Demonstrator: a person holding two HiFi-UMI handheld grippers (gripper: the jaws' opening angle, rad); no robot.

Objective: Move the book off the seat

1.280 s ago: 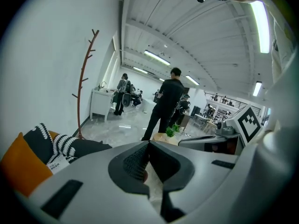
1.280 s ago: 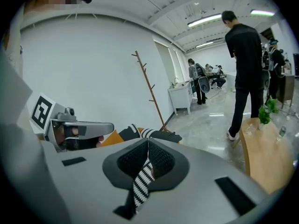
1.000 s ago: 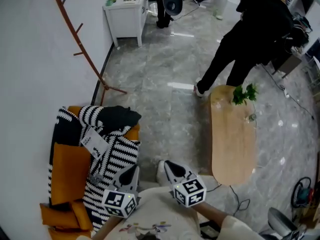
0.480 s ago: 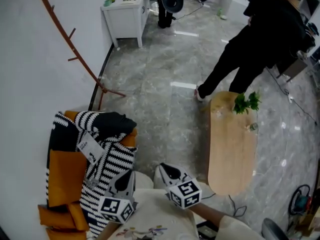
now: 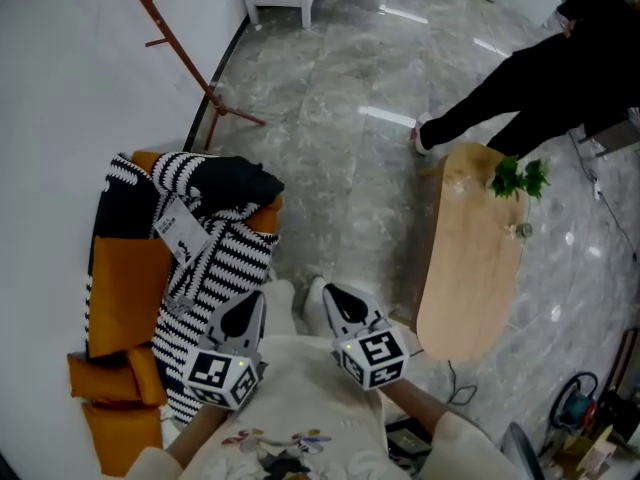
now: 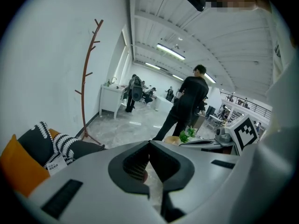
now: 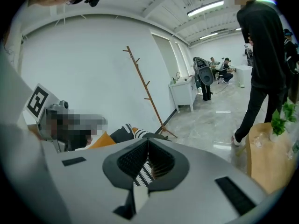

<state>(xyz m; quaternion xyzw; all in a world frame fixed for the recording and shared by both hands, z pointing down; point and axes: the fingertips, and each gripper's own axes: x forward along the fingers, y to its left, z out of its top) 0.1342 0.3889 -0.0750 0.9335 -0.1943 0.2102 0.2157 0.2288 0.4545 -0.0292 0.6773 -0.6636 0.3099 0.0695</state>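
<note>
A thin white book (image 5: 181, 232) lies on a black-and-white striped blanket (image 5: 222, 268) draped over the orange seat (image 5: 122, 293) at the left of the head view. It also shows in the left gripper view as a white book (image 6: 55, 164) low at the left. My left gripper (image 5: 250, 308) hovers beside the blanket's right edge, jaws shut and empty, its tips (image 6: 149, 143) closed together. Just right of it, over the floor, my right gripper (image 5: 326, 294) is also shut with nothing held, its tips (image 7: 148, 140) closed together. Neither touches the book.
A long wooden table (image 5: 468, 268) with a small green plant (image 5: 518, 178) stands to the right. A person in black (image 5: 545, 93) walks beyond it. A brown coat rack (image 5: 178, 38) leans by the white wall. Cables (image 5: 575, 393) lie at the lower right.
Both grippers have drifted slightly down and toward the seat, still shut. The person in black has moved toward the picture's right edge as the head view tilted down.
</note>
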